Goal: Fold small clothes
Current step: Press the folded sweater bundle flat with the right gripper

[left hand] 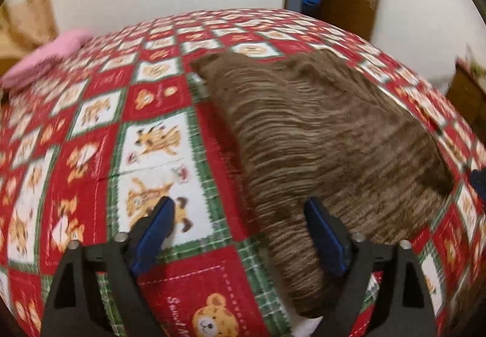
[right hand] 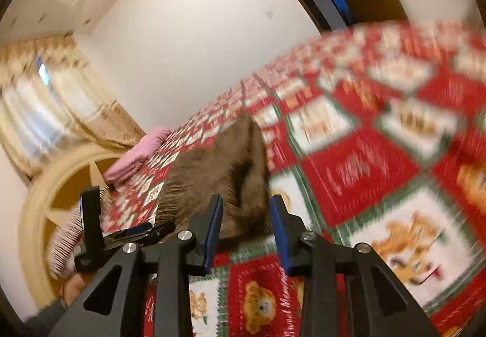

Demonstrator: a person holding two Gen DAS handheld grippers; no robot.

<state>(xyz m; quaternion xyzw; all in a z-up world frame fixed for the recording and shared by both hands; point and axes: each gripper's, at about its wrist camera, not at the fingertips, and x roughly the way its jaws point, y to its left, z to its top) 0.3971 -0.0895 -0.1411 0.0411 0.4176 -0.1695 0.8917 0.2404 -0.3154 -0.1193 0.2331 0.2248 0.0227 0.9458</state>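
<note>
We see the brown ribbed garment (left hand: 319, 136) lying folded flat on the bear-print cloth (left hand: 152, 112) covering the desk, toward its right side. Our left claw (left hand: 240, 233) hangs wide open above the garment's near edge, gripping nothing. Our right claw (right hand: 246, 230) stands partly open at the garment's near corner, its pads clear of the fabric. A pink folded cloth (left hand: 45, 60) rests at the far left edge.
</note>
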